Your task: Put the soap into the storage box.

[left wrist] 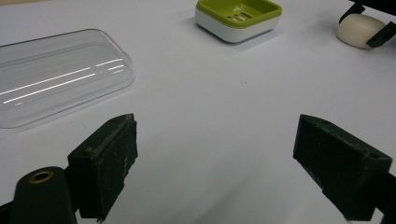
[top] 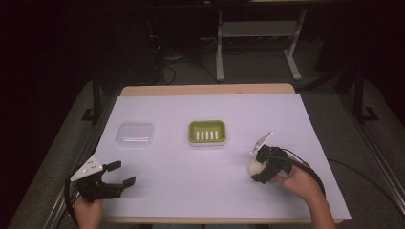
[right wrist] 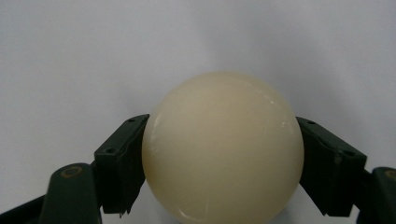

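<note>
White sheet covered the table [top: 205,191], dark room behind. Right gripper [top: 258,168] pinched a cream soap bar [top: 256,167], jaws pressed against both its sides. Left gripper [top: 118,174] sat with jaws spread wide, nothing between them. Clear plastic lid [top: 135,134] lay ahead of left gripper; green soap dish [top: 207,132] lay ahead, between both grippers.

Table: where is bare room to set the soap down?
Bare white table between the left gripper and the soap in the right gripper; also between clear lid and green soap dish. Nowhere is crowded.
</note>
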The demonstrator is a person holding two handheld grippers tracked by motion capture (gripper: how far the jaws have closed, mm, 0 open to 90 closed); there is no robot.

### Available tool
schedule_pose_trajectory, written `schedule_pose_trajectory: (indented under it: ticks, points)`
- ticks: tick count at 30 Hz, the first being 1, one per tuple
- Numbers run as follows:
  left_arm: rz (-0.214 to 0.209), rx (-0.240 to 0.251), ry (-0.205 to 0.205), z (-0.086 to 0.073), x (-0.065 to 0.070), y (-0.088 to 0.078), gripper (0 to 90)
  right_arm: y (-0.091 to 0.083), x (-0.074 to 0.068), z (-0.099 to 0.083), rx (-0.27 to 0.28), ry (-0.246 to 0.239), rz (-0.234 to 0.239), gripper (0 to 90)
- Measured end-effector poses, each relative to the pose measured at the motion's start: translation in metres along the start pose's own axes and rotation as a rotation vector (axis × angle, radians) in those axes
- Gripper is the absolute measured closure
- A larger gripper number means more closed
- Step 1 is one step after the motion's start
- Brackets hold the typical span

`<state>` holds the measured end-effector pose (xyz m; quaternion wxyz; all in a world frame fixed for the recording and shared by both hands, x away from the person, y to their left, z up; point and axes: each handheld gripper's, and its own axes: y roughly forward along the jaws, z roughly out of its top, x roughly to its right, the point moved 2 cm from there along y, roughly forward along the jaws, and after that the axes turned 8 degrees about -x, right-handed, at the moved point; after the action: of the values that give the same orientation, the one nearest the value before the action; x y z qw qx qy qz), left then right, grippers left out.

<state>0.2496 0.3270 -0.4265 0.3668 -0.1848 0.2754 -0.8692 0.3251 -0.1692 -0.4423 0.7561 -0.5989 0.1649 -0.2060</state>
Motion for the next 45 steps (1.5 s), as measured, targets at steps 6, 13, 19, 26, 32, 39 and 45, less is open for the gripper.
schedule_pose_trajectory:
  ticks: [6,13,19,26,32,39,45]
  points:
    - [-0.002,0.006,-0.001,0.0,0.0,0.0,13.0,-0.005,0.002,0.003,0.024,0.005,0.009,23.6]
    - [-0.002,0.002,0.0,0.0,0.001,0.0,13.0,-0.014,0.003,0.009,0.051,0.0,0.033,23.6]
    - [-0.007,-0.006,0.02,0.001,0.002,0.001,13.0,-0.019,0.006,0.013,0.072,-0.001,0.054,23.6]
    - [-0.016,-0.008,0.018,0.001,0.002,0.001,13.0,-0.02,0.01,0.022,0.073,-0.008,0.075,23.6]
    - [-0.016,-0.007,0.021,0.001,0.002,0.001,13.0,-0.02,0.012,0.028,0.078,-0.006,0.091,23.6]
    - [-0.018,0.002,0.008,0.0,0.001,0.001,13.0,-0.024,0.017,0.036,0.088,-0.002,0.108,23.6]
    - [-0.016,0.002,0.006,0.0,0.0,-0.001,13.0,-0.026,0.02,0.042,0.096,-0.006,0.111,23.6]
